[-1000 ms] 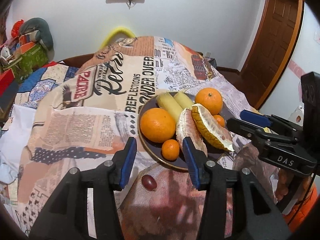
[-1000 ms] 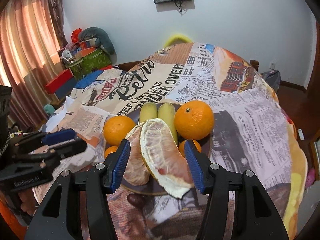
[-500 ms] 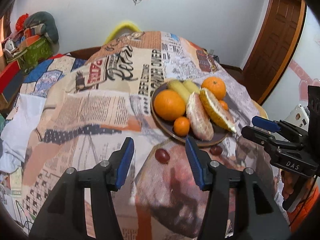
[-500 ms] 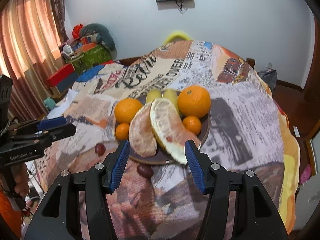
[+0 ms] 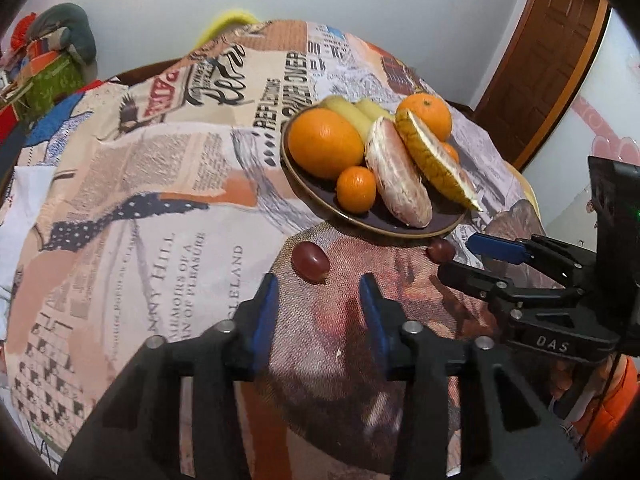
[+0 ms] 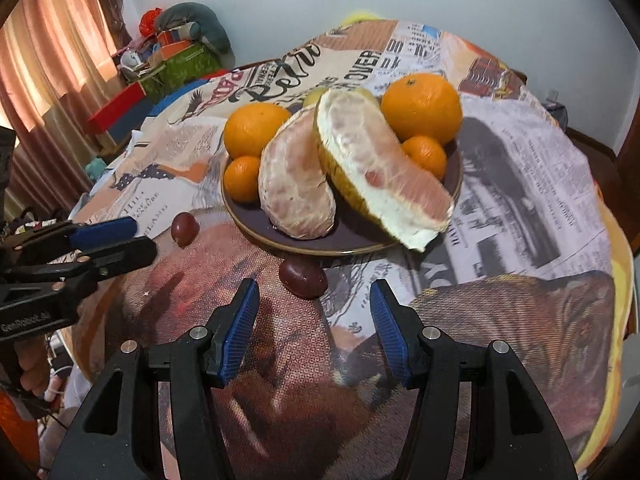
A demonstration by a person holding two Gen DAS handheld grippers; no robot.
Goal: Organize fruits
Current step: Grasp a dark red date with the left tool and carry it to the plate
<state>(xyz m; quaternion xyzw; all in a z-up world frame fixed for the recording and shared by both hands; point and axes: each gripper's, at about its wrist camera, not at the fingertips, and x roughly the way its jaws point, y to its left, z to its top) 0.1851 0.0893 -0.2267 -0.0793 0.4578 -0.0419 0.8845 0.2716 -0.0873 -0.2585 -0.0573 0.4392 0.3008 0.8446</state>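
Grapes lie loose on the cloth below the plate (image 6: 344, 249). Right gripper (image 6: 314, 330), jaws wide and empty, has one grape (image 6: 303, 278) just ahead at frame centre, long axis across the jaws. Left gripper (image 5: 319, 313), equally agape and empty, faces the other grape (image 5: 311, 261). Farther off, the tablecloth (image 5: 168, 184) reads "REFLECTIONS", "OVER"; the right gripper's body shows "DAS".

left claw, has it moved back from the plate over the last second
Yes. The left claw has pulled back toward the near table edge: the plate now lies beyond its tips, with a grape between them.
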